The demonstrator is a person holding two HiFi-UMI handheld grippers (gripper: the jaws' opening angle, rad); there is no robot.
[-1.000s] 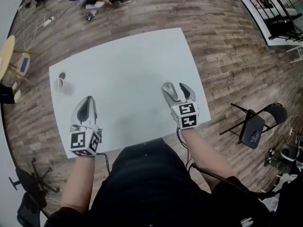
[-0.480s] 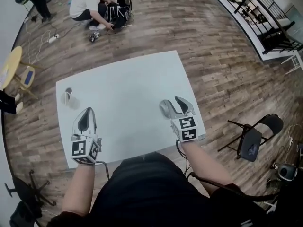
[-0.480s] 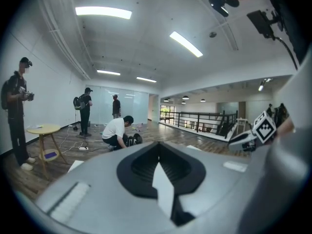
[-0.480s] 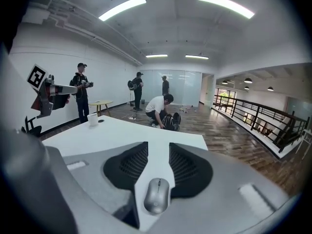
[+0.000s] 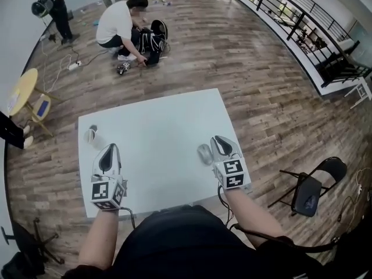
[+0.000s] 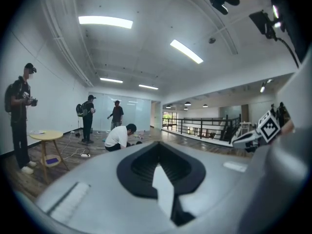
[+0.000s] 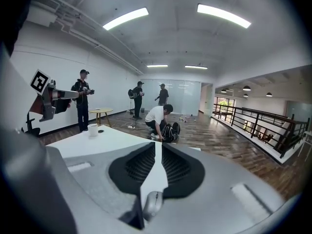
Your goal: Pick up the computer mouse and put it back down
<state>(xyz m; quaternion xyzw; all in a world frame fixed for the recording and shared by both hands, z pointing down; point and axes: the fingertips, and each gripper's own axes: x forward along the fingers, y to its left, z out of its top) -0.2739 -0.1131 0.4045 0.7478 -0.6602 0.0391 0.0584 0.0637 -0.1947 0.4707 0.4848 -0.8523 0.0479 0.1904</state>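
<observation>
The right gripper (image 5: pixel 222 143) was clenched and empty. In its own view the jaws had just been closing. Their tips met, only a thin pale wedge showed behind them, and nothing lay between the pads. Low in that wedge the computer mouse (image 7: pixel 153 204) appeared small, resting on the surface beneath the gripper rather than in its grasp.

In the head view the mouse sat just left of the right gripper, right of the frame's centre. It lay flat on the white table (image 5: pixel 157 121), close to the table's right edge. The gripper appeared raised above the tabletop, pointing toward the top of the frame.

The left gripper (image 5: pixel 108 151) was at the lower left of the table, well apart from the mouse. It was also closed on nothing, its jaw tips together in its own view.

A pale cup (image 5: pixel 93 136) stood near the table's upper left corner, with a small dark item just beside it.

Around the table was a wooden floor (image 5: pixel 256 86). A folding chair (image 5: pixel 308 185) stood at the lower right. Near the top of the frame a person (image 5: pixel 119 28) crouched beside a dark bag (image 5: pixel 152 36). A round yellow table (image 5: pixel 23 89) was at the left edge, and a black railing (image 5: pixel 290 16) ran across the upper right.
</observation>
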